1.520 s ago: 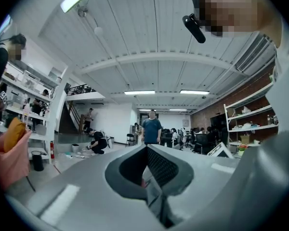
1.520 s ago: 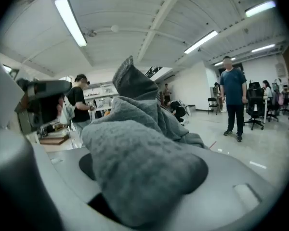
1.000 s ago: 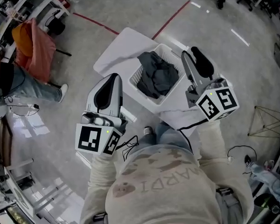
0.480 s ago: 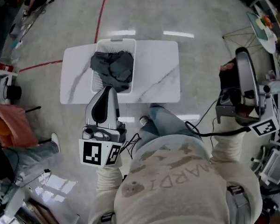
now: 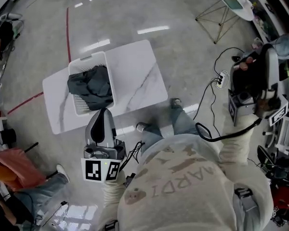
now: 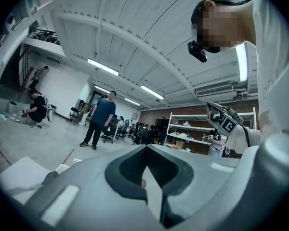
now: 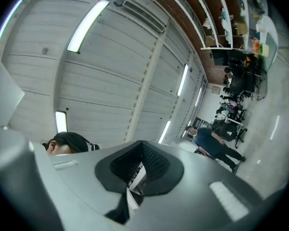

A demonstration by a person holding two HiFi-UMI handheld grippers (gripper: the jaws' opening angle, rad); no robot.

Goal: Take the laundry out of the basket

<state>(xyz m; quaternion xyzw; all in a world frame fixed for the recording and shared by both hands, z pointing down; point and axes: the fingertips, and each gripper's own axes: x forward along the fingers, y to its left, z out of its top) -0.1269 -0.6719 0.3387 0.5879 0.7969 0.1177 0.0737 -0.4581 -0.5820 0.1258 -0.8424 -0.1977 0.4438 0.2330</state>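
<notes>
A white laundry basket (image 5: pixel 86 59) stands on the left part of a white marble-look table (image 5: pixel 135 76). Dark grey laundry (image 5: pixel 92 84) is heaped inside it and hangs over its rim. My left gripper (image 5: pixel 104 112) is shut and empty, held just in front of the table's near edge and pointing toward the basket. In the left gripper view the left gripper (image 6: pixel 147 148) points up into the room. My right gripper (image 5: pixel 269 52) is raised far to the right, away from the table. In the right gripper view the right gripper (image 7: pixel 142 143) is shut, empty, and aimed at the ceiling.
A red line (image 5: pixel 67 28) runs across the grey floor behind the table. Cables (image 5: pixel 216 83) trail on the floor to the right. A folding stand (image 5: pixel 216 8) is at the back right. An orange cloth (image 5: pixel 9 161) lies at the lower left. People (image 6: pixel 99 120) stand farther off.
My right gripper has swung from above the basket out to the far right and turned upward. The head view has turned, so the table now sits at the upper left. The left gripper stays low.
</notes>
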